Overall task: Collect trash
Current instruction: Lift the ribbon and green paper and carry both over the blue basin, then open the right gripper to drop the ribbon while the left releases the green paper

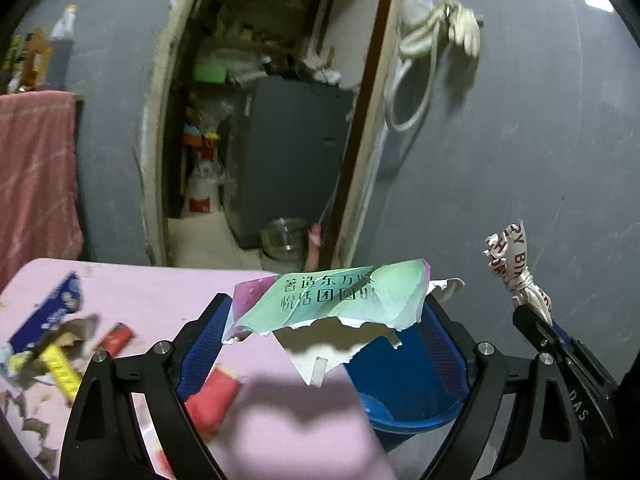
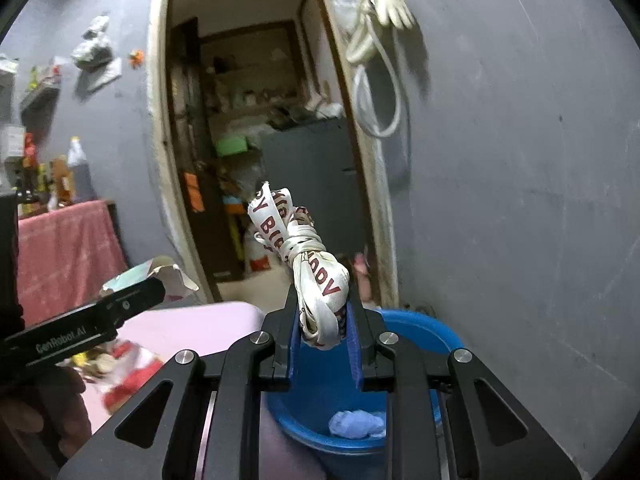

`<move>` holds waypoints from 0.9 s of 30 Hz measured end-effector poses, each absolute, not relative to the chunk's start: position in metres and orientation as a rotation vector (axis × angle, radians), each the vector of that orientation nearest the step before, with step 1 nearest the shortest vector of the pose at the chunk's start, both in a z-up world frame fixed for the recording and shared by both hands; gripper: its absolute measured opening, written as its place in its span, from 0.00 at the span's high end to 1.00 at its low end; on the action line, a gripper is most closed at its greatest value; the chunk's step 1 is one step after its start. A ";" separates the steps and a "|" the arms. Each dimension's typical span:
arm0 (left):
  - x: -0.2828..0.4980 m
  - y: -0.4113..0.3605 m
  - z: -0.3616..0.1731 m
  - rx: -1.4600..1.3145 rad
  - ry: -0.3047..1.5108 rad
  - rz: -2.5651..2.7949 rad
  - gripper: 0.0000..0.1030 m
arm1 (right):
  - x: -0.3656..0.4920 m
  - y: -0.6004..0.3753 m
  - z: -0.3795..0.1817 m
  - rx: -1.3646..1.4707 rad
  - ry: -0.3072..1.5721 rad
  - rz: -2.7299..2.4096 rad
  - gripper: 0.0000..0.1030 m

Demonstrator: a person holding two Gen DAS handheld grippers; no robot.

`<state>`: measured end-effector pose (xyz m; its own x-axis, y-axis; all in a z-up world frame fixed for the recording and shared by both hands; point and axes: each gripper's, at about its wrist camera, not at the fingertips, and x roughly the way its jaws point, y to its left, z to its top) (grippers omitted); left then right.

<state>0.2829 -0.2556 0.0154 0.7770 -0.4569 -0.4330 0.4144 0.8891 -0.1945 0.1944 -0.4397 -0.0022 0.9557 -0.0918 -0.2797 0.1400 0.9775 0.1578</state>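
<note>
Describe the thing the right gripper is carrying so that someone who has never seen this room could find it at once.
Start at the blue bucket on the floor beside the pink table. Just above its rim, the right gripper is shut on a knotted bundle of white ribbon. Its red printed lettering sets it apart from the torn green paper in the left gripper.

Left gripper [image 1: 326, 334] wide, right gripper [image 2: 325, 320] narrow.

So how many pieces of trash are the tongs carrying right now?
2. A torn green paper wrapper spans the wide left tongs; a knotted white printed ribbon is pinched in the right tongs, over the blue bin. More trash lies on the pink table.
</note>
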 end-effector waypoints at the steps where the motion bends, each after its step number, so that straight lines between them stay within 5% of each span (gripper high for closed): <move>1: 0.287 -0.262 0.012 -0.078 0.508 -0.477 0.14 | 0.198 -0.445 -0.008 0.183 0.287 -0.127 0.81; 27: 0.347 -0.340 -0.059 -0.006 0.847 -0.508 0.12 | 0.219 -0.510 -0.066 0.386 0.521 -0.179 0.71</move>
<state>0.3469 -0.3405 -0.0591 0.5508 -0.4319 -0.7142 0.4275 0.8809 -0.2030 0.2186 -0.5095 -0.0656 0.8540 -0.0691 -0.5157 0.2628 0.9128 0.3127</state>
